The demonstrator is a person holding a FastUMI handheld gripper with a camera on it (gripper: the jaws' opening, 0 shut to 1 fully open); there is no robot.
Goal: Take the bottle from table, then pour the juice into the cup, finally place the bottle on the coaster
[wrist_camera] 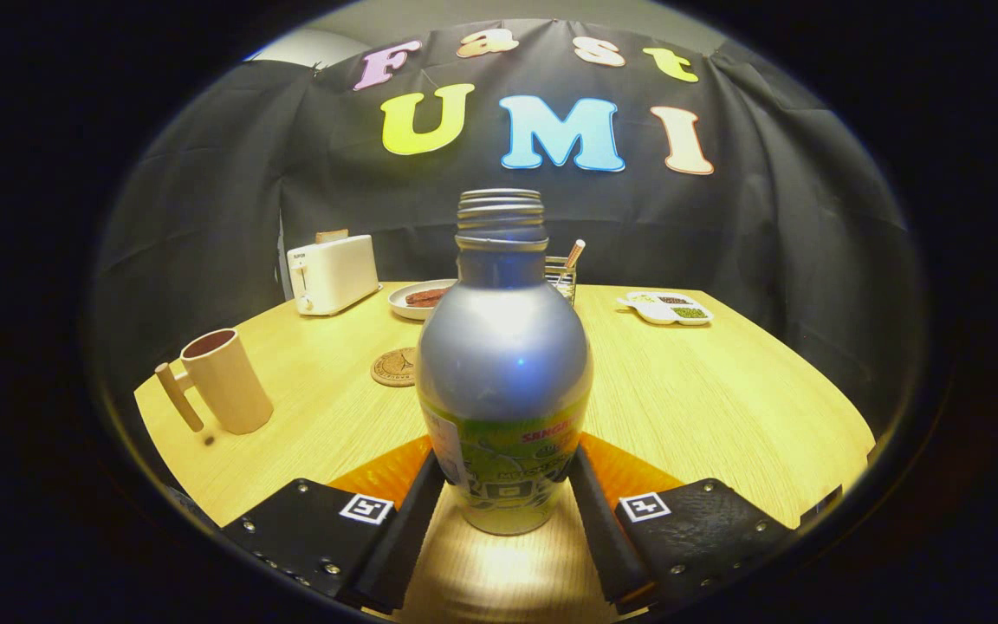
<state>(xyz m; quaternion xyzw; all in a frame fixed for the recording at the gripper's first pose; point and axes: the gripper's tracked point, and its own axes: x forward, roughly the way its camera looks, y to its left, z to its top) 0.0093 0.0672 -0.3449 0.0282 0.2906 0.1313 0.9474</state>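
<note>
The gripper [506, 475] appears clenched on the lower body of the uncapped silver juice bottle [503, 364], held upright so nothing spills, low over the table [707, 390], with the coaster [393, 367] just beyond it and the handled cup [223, 381] ahead to its left.
</note>
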